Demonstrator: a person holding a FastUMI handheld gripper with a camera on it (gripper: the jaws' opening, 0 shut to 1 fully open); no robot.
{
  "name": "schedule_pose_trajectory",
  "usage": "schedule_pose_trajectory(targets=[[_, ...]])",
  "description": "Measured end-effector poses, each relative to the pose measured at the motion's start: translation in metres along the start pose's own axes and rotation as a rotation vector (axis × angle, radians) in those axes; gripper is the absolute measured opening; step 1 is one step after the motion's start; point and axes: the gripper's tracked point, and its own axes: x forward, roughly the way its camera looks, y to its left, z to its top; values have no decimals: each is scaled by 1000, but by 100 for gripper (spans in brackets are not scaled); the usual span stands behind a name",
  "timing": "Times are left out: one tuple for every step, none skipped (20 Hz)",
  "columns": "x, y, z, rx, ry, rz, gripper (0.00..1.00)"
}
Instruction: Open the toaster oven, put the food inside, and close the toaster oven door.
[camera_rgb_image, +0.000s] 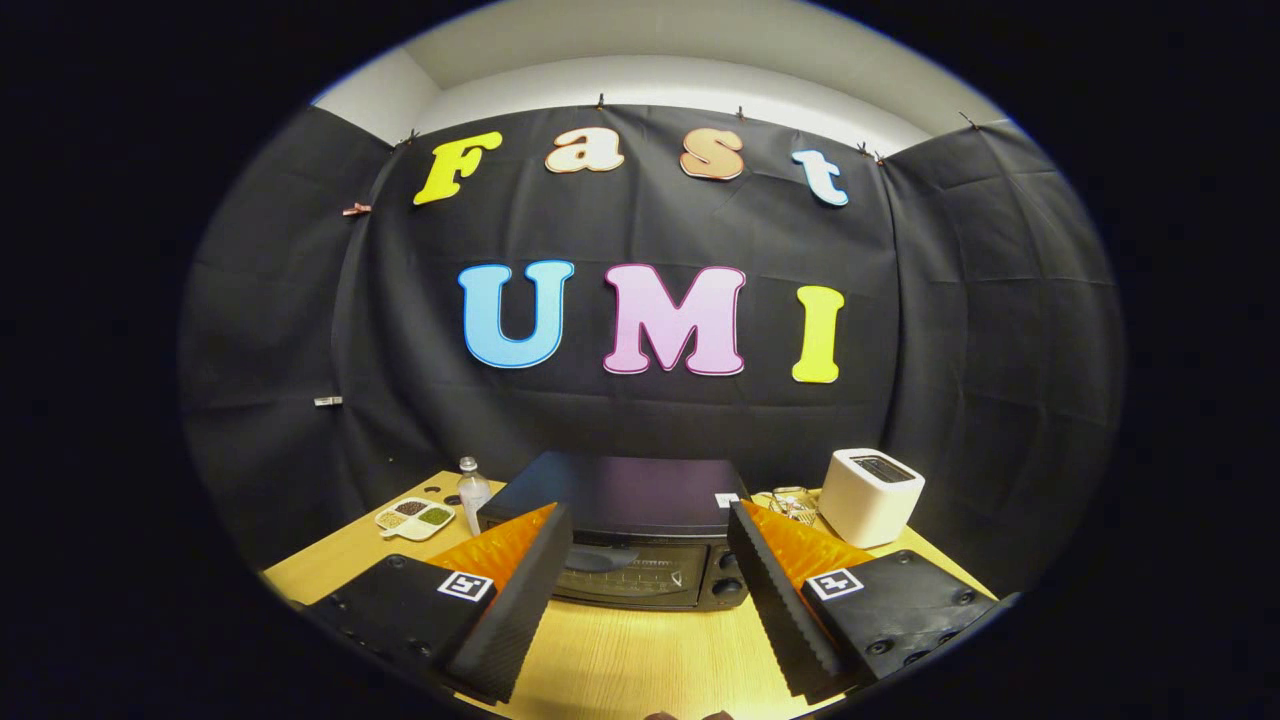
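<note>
My claw (650, 560) stands wide, holding nothing, fingers raised above the table (610, 650). Between and just beyond the fingertips sits the oven (640, 545), its door (630, 573) shut and facing me, with the knobs (728, 575) stacked beside the glass.

Step in hand, as I judge it: open the door. Nothing of the task is done yet.

Procedure:
1. Lower the claw toward the door's upper edge. The handle should lie there, but I cannot make it out from this height.
2. Narrow the fingers only as far as the handle needs; keep them clear of the knobs.
3. Pull out and down in an arc about the lower hinge, assuming the door drops forward. A straight pull risks dragging the whole oven across the wood.

Surroundings: a bottle (472, 490) and a tray (415, 518) with filled compartments stand beyond the left finger, beside the oven. A toaster (870, 495) stands beyond the right finger, with a small heap (795, 503) between it and the oven. Which item is the food I cannot tell; settle that before the door is down.
</note>
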Motion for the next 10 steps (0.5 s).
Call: schedule_pose_trajectory(targets=[[3, 3, -3, 0, 12, 2, 97], [9, 5, -5, 4, 23, 1, 97], [14, 6, -7, 12, 39, -7, 97], [19, 9, -9, 21, 51, -6, 97], [25, 12, -11, 25, 61, -8, 98], [31, 14, -13, 20, 68, -11, 98], [38, 16, -14, 8, 70, -13, 98], [45, 18, -17, -5, 72, -15, 98], [51, 21, -20, -15, 79, -15, 98], [59, 25, -25, -23, 87, -12, 98]])
